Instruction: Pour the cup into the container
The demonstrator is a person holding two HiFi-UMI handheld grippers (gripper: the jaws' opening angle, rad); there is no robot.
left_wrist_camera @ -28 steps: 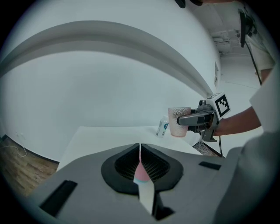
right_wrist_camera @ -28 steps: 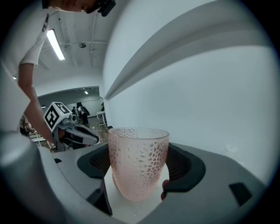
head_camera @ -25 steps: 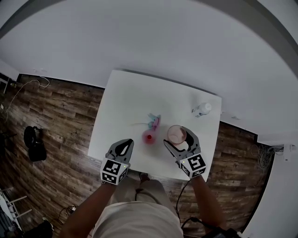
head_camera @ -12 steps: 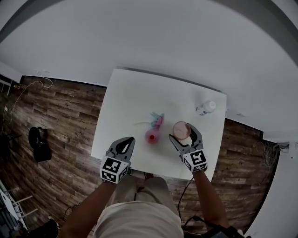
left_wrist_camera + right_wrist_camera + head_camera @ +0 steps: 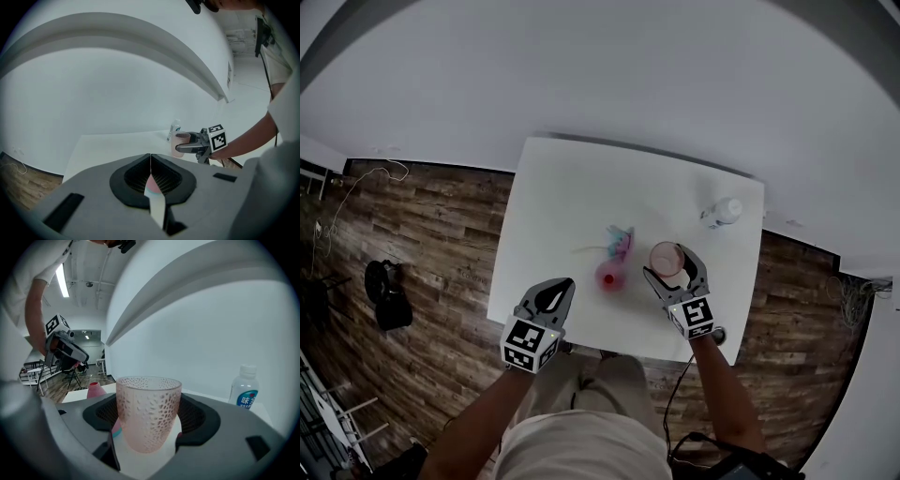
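Observation:
A pink dotted translucent cup [image 5: 665,258] stands upright between the jaws of my right gripper [image 5: 672,266], which is shut on it, low over the white table [image 5: 562,187]. In the right gripper view the cup [image 5: 147,411] fills the gap of the right gripper [image 5: 149,430]; I see nothing inside it. A small pink container with a red mouth [image 5: 607,276] stands on the table just left of the cup; it shows as the pink container [image 5: 96,390] in the right gripper view. My left gripper [image 5: 551,296] hovers at the table's near edge, shut and empty, its jaws meeting in the left gripper view [image 5: 150,164].
A pink and teal object [image 5: 619,243] lies behind the container. A clear water bottle [image 5: 724,212] with a blue label stands at the far right of the table; this bottle [image 5: 244,386] shows right of the cup. Wooden floor surrounds the table, and a white wall rises behind it.
My right gripper has sunk toward the table with the cup still in its jaws. The left gripper has stayed where it was.

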